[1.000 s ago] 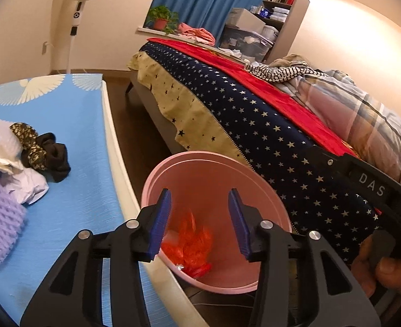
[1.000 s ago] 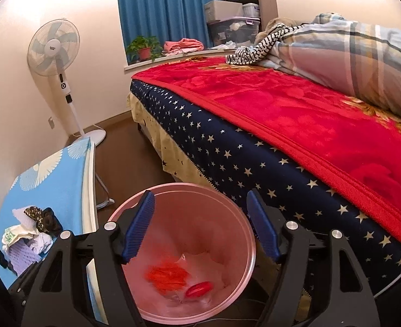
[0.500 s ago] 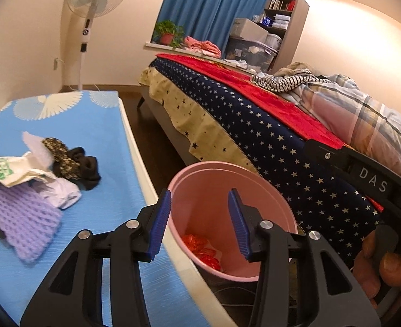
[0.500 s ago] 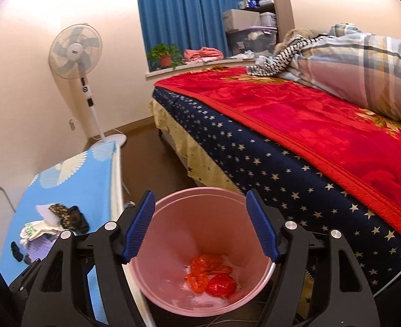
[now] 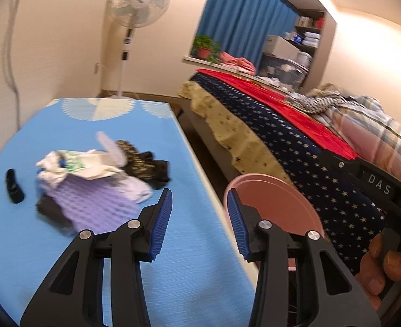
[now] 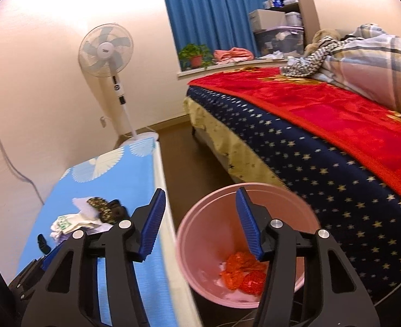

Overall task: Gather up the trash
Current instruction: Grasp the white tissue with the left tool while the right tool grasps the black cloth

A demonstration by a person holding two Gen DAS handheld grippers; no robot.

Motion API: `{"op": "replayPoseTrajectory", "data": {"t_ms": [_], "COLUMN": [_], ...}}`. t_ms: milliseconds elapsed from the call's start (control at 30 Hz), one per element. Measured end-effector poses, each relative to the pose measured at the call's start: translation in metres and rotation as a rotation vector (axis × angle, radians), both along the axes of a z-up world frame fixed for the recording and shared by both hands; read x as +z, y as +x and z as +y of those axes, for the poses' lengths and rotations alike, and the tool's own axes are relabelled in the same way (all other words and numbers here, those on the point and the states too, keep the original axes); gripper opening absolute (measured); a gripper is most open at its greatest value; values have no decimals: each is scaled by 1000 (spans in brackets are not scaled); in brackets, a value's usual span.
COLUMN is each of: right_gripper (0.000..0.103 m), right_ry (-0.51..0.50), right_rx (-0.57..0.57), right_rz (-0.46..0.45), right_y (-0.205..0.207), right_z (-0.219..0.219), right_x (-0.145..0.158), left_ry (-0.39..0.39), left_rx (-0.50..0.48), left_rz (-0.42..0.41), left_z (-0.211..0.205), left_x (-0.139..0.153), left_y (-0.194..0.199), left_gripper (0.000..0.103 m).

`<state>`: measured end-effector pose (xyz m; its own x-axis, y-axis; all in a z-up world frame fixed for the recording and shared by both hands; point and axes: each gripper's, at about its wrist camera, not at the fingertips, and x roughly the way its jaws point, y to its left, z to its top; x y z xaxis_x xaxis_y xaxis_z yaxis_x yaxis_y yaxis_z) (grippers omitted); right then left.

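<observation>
A pink trash bin point(image 6: 200, 234) stands on the floor between the blue ironing board point(image 6: 129, 174) and the bed; crumpled orange-red trash point(image 6: 244, 269) lies in its bottom. It shows in the left wrist view point(image 5: 279, 199) too. A pile of trash lies on the board point(image 5: 50, 259): a purple foam net point(image 5: 91, 204), white paper and plastic point(image 5: 91, 163), dark patterned pieces point(image 5: 145, 163) and a small black piece point(image 5: 13, 188). My left gripper point(image 5: 197, 223) is open and empty above the board's right edge, near the pile. My right gripper point(image 6: 200, 223) is open and empty above the bin's left rim.
A bed with a starred navy and red blanket point(image 6: 323, 125) fills the right side. A standing fan point(image 6: 107, 54) is by the far wall. The right gripper's body and a hand point(image 5: 383, 261) show at the right of the left wrist view.
Both grippers swung left and rose, away from over the bin toward the board. The trash pile has come into fuller view. Both stay open and empty.
</observation>
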<state>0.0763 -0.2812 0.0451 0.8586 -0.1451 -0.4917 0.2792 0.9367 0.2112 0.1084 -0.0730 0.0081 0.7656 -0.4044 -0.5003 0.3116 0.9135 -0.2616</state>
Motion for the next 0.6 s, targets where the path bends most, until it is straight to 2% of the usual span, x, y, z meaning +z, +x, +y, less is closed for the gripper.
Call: {"op": "replayPoseTrajectory", "data": {"t_ms": [200, 433, 600], "right_gripper": [53, 53, 53], "right_ry": [15, 40, 60], "right_rx": [79, 164, 221], "right_rz": [7, 22, 37], "right_y": [19, 46, 64], "right_z": [23, 48, 65], "right_x": [-12, -29, -41], "left_ry": [13, 13, 27], "left_rx": [135, 338, 442], "left_rz": [-12, -4, -2], "left_z": [32, 73, 91], "left_x": [-2, -10, -16], "left_y": [3, 16, 29], "left_gripper": [41, 32, 32]}}
